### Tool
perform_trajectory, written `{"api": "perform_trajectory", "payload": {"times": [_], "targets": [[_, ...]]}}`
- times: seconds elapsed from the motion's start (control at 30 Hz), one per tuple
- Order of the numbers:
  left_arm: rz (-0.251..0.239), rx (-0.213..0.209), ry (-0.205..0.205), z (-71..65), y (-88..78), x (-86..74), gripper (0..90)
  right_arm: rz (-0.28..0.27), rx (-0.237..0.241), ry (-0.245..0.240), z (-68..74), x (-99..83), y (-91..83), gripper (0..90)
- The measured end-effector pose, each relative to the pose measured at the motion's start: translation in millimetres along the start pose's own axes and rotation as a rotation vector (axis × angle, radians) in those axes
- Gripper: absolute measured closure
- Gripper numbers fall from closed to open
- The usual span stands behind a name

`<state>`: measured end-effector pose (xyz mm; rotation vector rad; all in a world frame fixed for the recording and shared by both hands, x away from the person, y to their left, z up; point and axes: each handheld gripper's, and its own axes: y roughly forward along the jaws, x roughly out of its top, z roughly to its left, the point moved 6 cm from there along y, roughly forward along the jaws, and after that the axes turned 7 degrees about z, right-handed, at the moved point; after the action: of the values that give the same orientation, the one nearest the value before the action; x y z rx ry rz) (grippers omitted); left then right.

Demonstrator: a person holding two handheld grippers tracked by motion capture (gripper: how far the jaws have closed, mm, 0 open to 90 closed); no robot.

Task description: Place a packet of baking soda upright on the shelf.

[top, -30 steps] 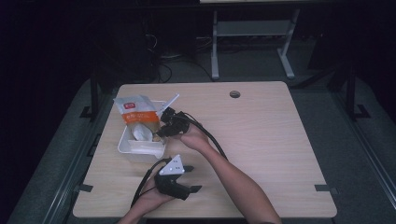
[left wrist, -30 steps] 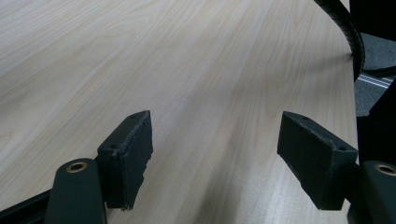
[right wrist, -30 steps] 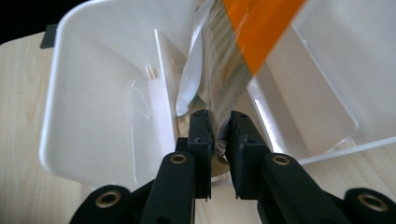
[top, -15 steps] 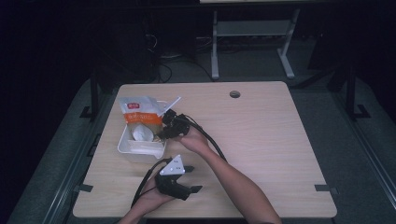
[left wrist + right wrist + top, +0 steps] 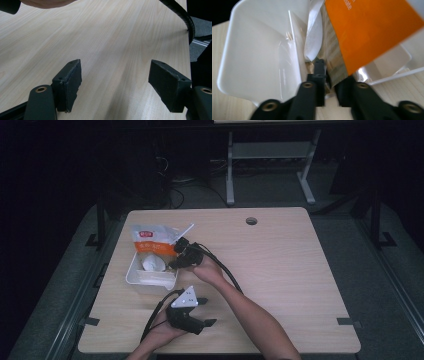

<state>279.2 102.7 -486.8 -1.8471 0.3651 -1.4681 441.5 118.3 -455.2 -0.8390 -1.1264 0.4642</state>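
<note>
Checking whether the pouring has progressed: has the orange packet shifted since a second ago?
Yes. The orange packet, pinched by the right tool, has tipped away from the white tray, toward the table's far edge.

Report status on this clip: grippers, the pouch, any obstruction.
Right gripper clamped on the orange pouch edge, over the white tray. Left gripper open, idle above the table. Nothing in the way.
</note>
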Motion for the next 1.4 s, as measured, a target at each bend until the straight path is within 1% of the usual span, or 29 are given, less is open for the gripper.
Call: {"api": "perform_trajectory", "payload": {"times": [0.1,0.13,0.17,0.2,0.23,0.43,0.57,0.83,0.9,1.1,1.27,1.4], "targets": [[0.0,-0.001,-0.002,0.3,-0.1,-0.1,26.2,-0.006,0.002,0.008,0.4,0.4,-1.5,76.8],[0.0,-0.001,-0.002,0.3,-0.1,-0.1,26.2,-0.014,0.006,0.004,0.4,0.6,-3.1,75.4],[0.0,-0.001,-0.001,0.3,-0.2,-0.1,26.2,-0.017,0.015,0.012,1.2,0.7,-4.7,75.2],[-0.001,-0.001,-0.002,0.2,-0.2,0.0,26.2,-0.026,0.019,0.012,1.0,0.8,-8.4,74.5],[-0.001,-0.001,-0.002,0.2,-0.3,0.0,26.2,-0.026,0.019,0.012,1.0,0.8,-8.4,74.5],[-0.002,0.003,-0.004,1.4,-0.6,0.2,26.1,-0.051,0.035,0.02,-1.5,-1.2,-18.1,71.4],[0.0,0.003,-0.004,2.1,-0.4,0.1,26.1,-0.056,0.043,0.027,-3.4,-3.7,-23.8,69.8],[0.0,0.007,-0.011,4.2,-0.7,-0.2,26.0,-0.083,0.058,0.041,-7.7,-10.3,-39.6,64.8],[-0.001,0.008,-0.011,4.6,-0.6,-0.2,26.0,-0.091,0.066,0.055,-9.0,-12.9,-44.5,63.6],[-0.002,0.01,-0.017,5.5,-0.6,-0.3,25.9,-0.108,0.086,0.075,-13.6,-19.1,-55.6,59.3],[0.0,0.01,-0.017,6.3,-0.8,-0.5,25.9,-0.128,0.093,0.089,-17.4,-23.6,-64.8,55.9],[0.003,0.01,-0.019,6.7,-0.4,-0.7,25.9,-0.13,0.094,0.099,-20.0,-27.9,-70.4,53.3]]}}
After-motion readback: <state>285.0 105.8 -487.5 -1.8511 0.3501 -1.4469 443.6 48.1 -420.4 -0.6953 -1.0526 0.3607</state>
